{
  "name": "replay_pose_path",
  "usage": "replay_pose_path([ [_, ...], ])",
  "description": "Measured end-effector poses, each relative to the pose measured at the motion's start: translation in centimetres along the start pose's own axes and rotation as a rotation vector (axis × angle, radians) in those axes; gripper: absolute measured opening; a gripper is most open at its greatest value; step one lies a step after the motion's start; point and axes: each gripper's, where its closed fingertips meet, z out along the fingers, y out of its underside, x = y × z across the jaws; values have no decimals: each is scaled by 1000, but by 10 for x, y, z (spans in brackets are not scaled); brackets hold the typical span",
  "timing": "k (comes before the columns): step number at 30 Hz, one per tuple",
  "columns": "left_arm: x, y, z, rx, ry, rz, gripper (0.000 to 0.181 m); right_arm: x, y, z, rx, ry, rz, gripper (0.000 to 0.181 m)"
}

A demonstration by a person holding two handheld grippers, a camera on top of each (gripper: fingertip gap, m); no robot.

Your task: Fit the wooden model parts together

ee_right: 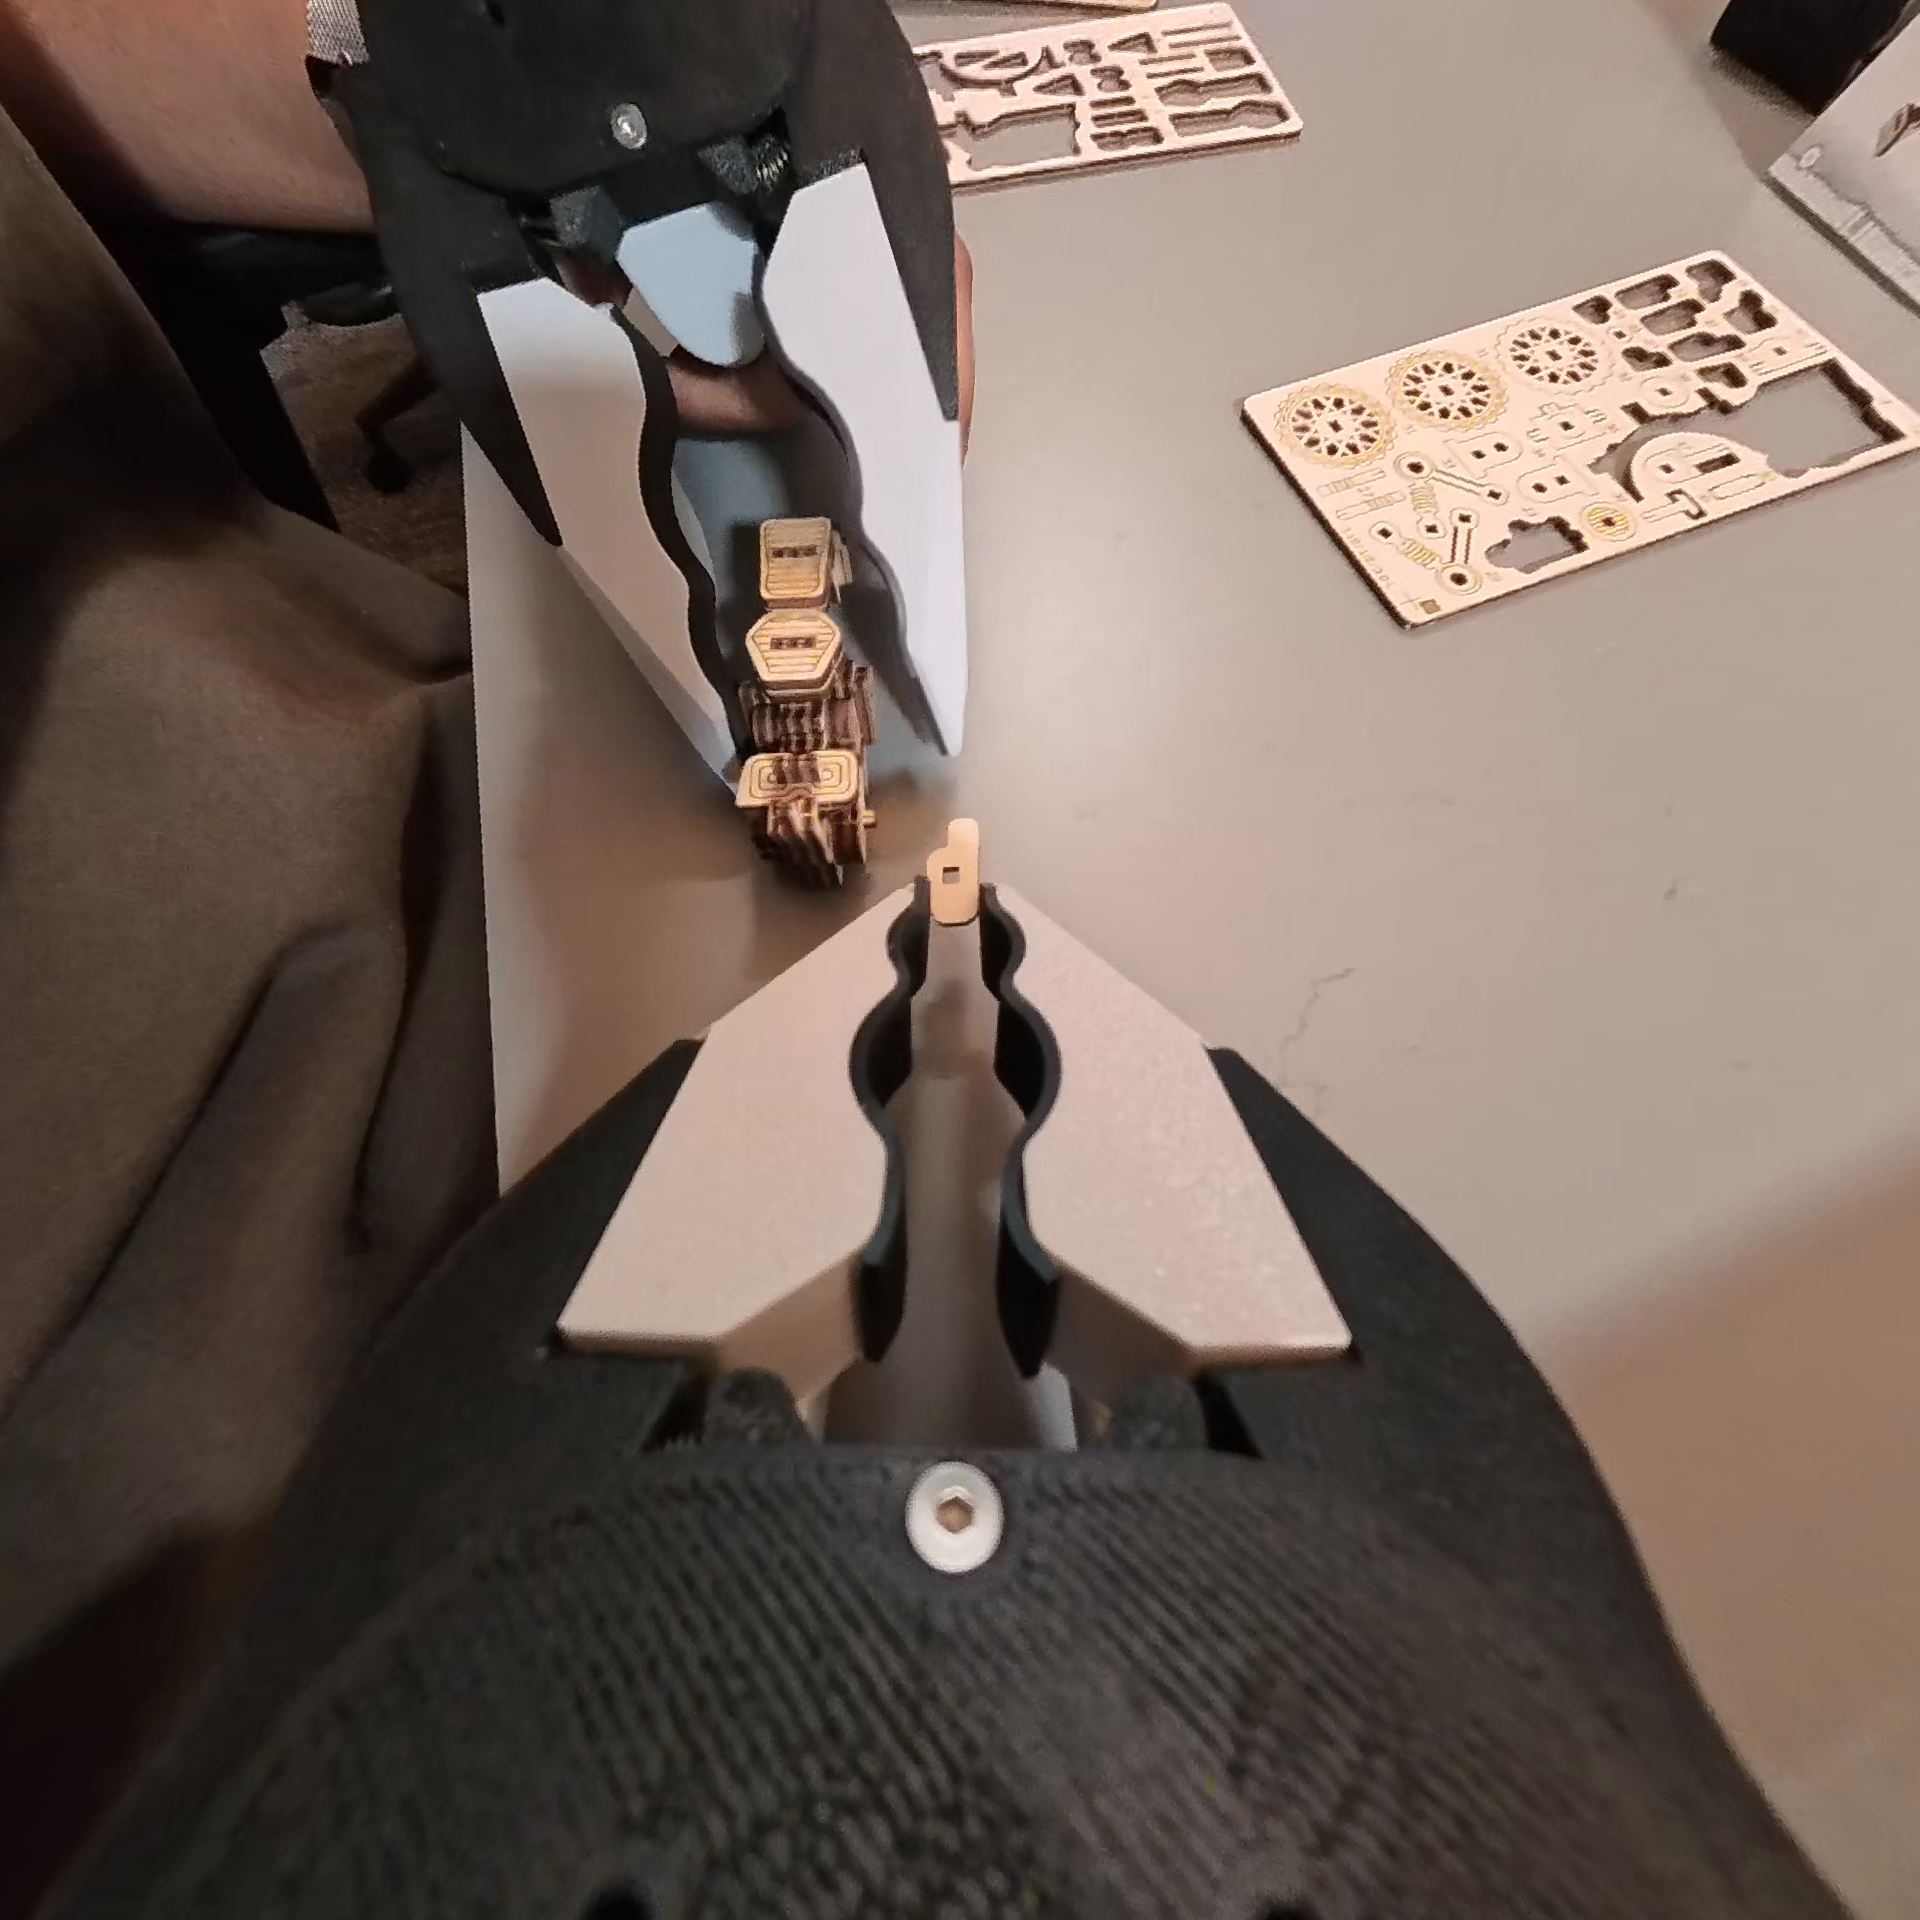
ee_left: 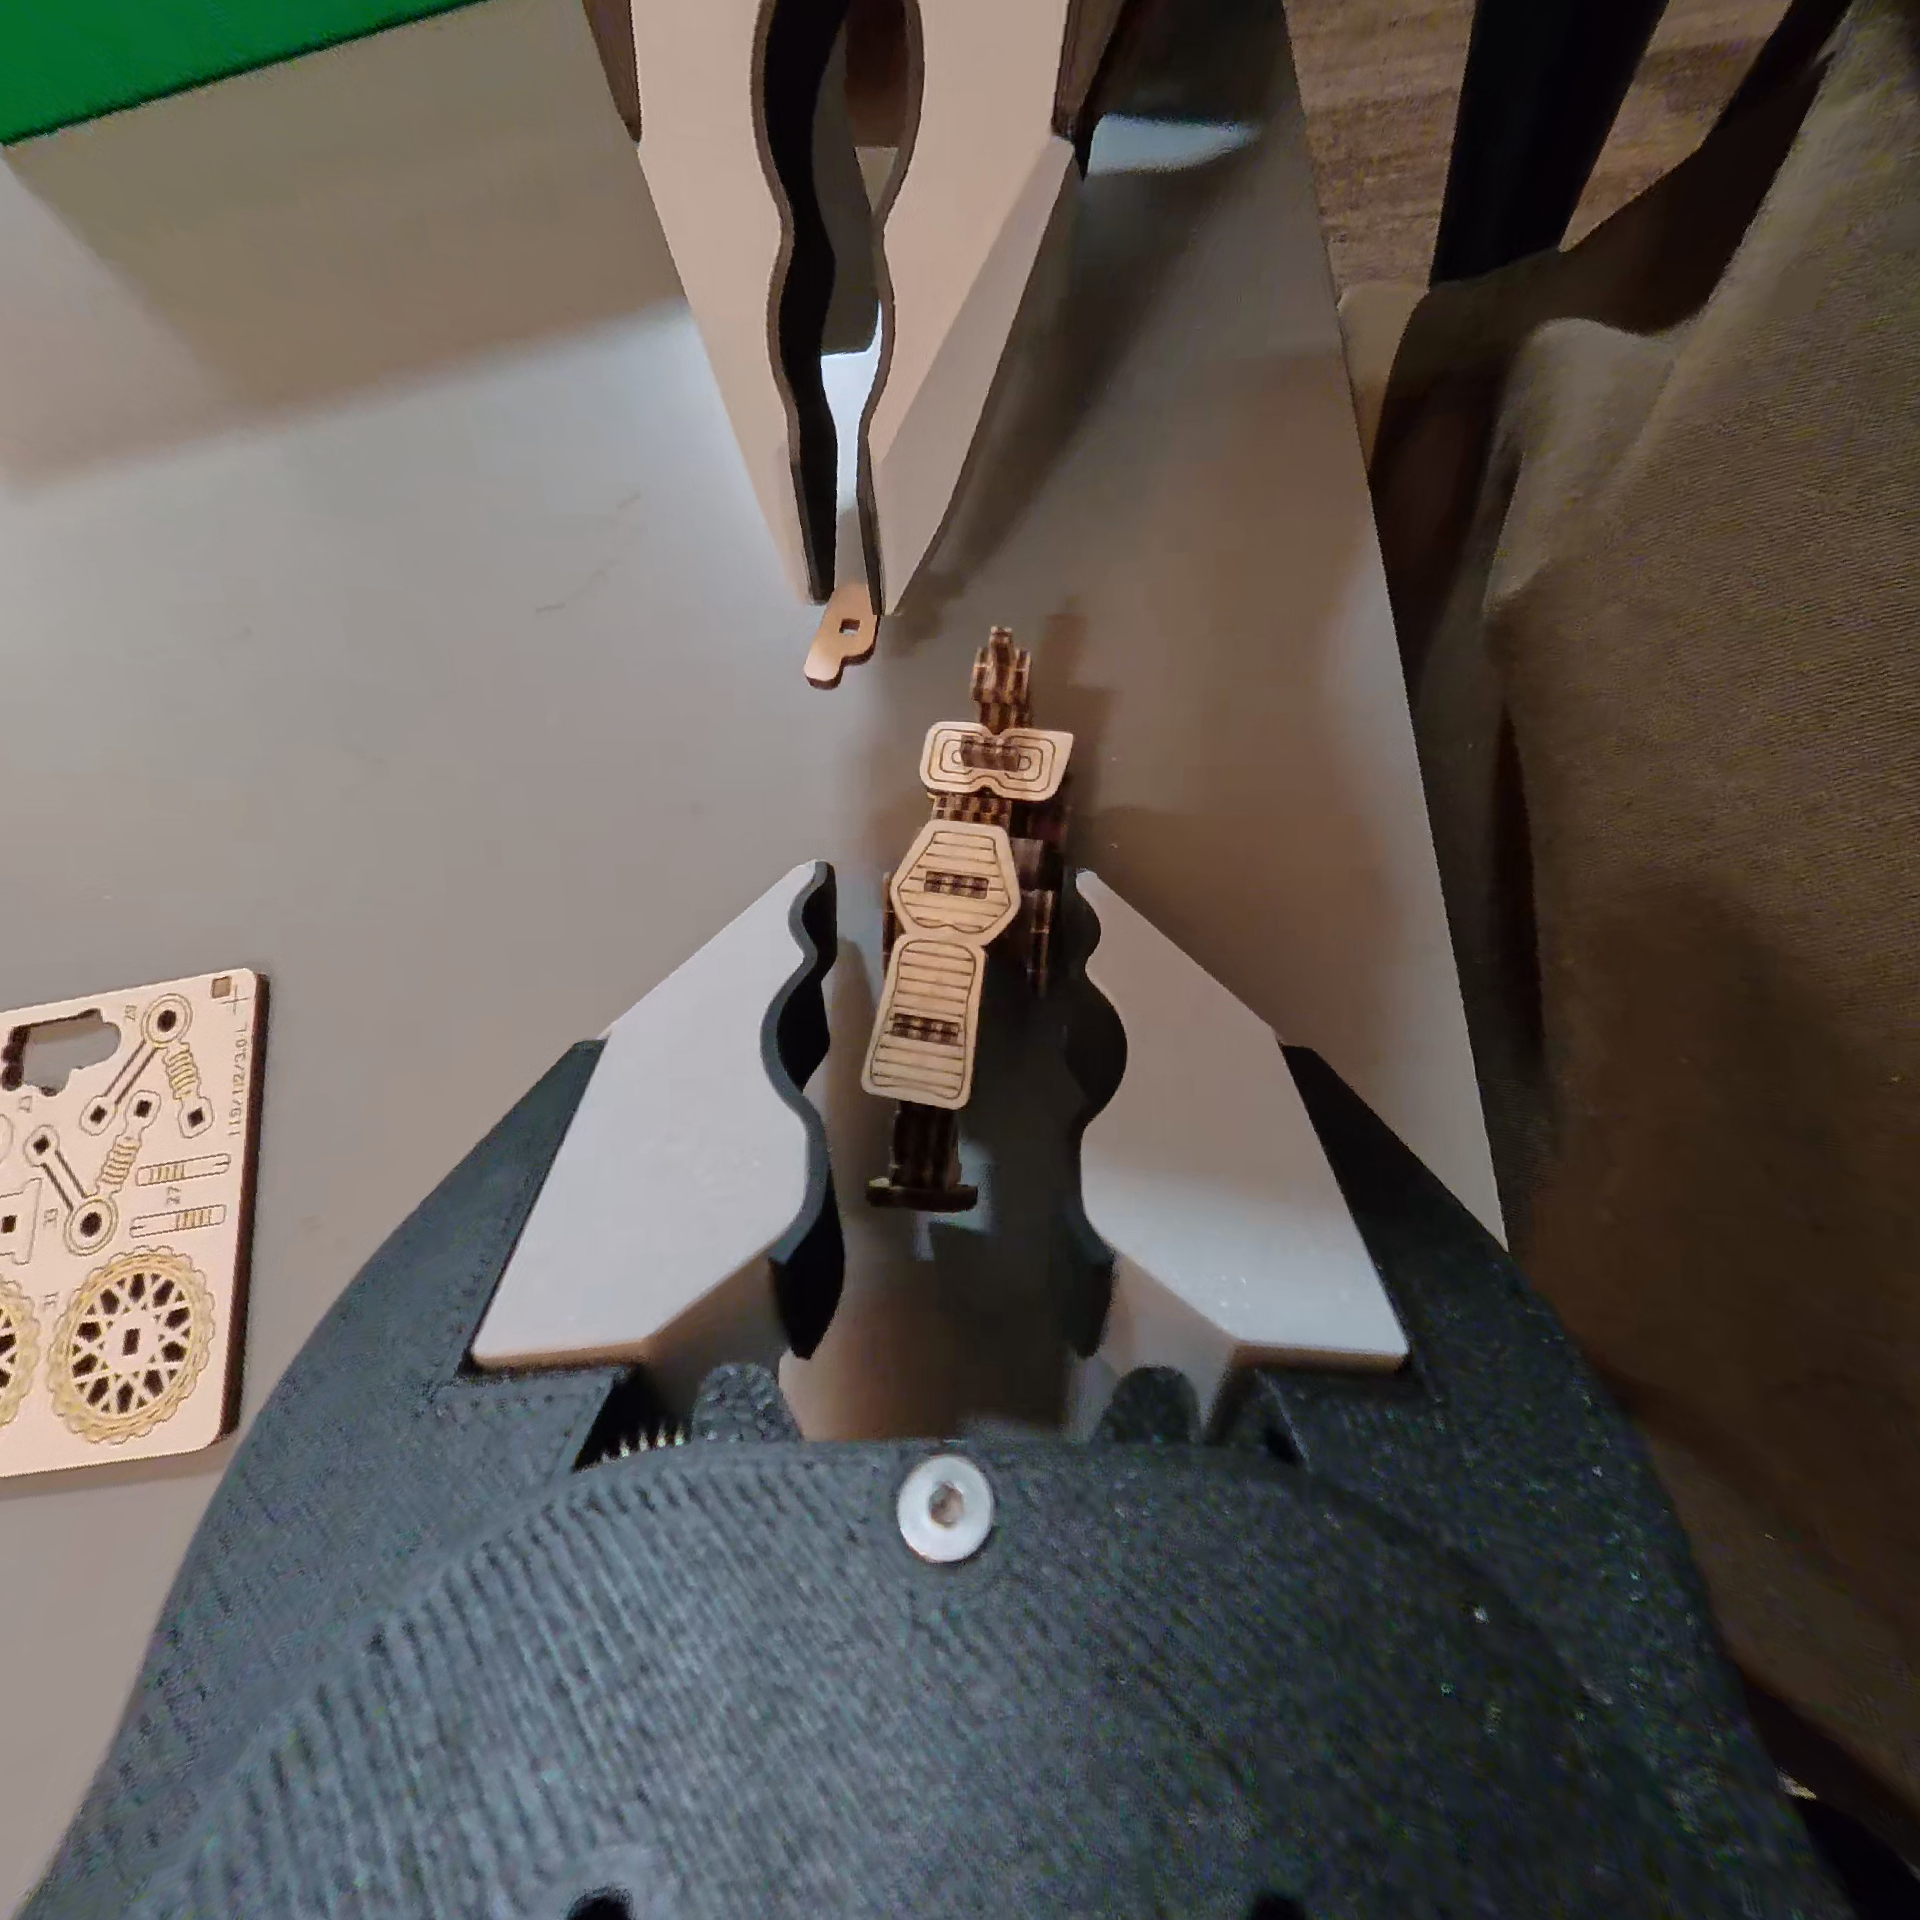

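Left gripper (ee_left: 954,883): we see its fingers set either side of the wooden model (ee_left: 951,935). In the right wrist view the far finger seems pressed to the model's flank; whether both pads bear on it we cannot tell. We judge this a steadying hold, so the model stays put while a part is pushed in.

Wooden model: a layered, dark-edged body with three pale engraved plates on top, standing on the grey table (ee_left: 416,675) close to its right edge, its front end projecting beyond the left fingertips toward the other gripper.

Right gripper (ee_right: 951,899): tips pressed together, pinching a small wooden piece (ee_right: 956,868) by one end. The free end, with its square hole, is left exposed, presumably so it can meet the model unobstructed.

Small wooden piece: in the air just beside the model's front end, not touching it; we judge the fitting not yet made.

Part sheets: one sheet (ee_right: 1590,436) lies well apart on the table, to the right in the right wrist view, with wheels uncut and several empty cut-outs; another sheet (ee_right: 1101,94) lies farther off.
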Motion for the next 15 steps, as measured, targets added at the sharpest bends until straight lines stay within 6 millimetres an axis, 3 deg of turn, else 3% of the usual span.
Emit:
replay_pose_path([
  [5, -1, -1, -2, 13, 3, -17, 50, 1, -9, -4, 55, -19, 53, 7],
  [8, -4, -3, -7, 45, 7, -59, 57, 1, -24, -12, 156, -74, 160, 7],
  [12, -11, -22, -25, 203, 47, -176, 63, 13, -64, -44, 481, -330, 603, 6],
  [15, -22, -46, -48, 382, 59, -262, 65, 33, -73, -68, 671, -577, 947, 7],
])
